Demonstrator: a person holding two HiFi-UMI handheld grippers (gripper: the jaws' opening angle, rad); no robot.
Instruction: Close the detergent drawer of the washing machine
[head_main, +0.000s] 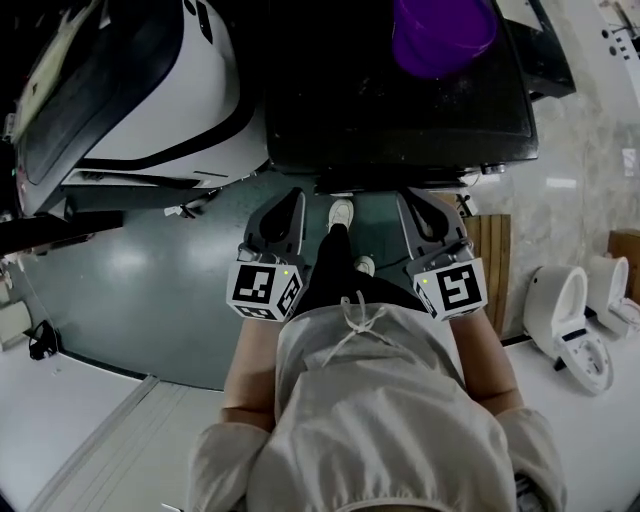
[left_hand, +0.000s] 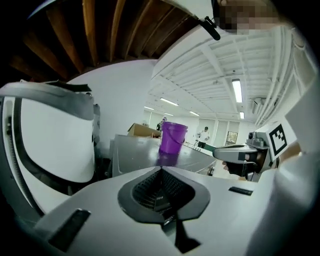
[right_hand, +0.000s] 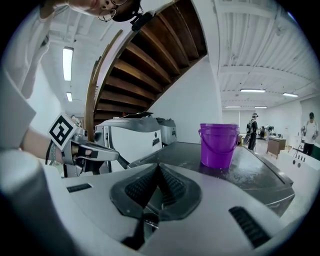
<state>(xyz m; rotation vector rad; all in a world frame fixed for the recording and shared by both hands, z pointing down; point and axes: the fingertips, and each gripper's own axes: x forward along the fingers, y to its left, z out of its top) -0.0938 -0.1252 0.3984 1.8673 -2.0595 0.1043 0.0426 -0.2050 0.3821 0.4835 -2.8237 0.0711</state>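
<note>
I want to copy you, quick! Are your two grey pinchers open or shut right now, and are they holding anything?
Grey left gripper: shut, holding nothing.
Grey right gripper: shut, holding nothing.

Obstacle: purple bucket (head_main: 443, 35) on dark machine top (head_main: 400, 115)

Bucket (head_main: 440, 35), 1 o'clock: smooth purple plastic, slight gloss.
Washing machine top (head_main: 400, 110): dark, smooth, faintly reflective.
White machine (head_main: 170, 90), 10 o'clock: glossy plastic shell.
Left gripper (left_hand: 161, 171): matt grey plastic, dark ribbed inner faces.
Stair slats (right_hand: 150, 55): brown wood.
Shirt (head_main: 390, 420), 6 o'clock: pale matt cloth.
</note>
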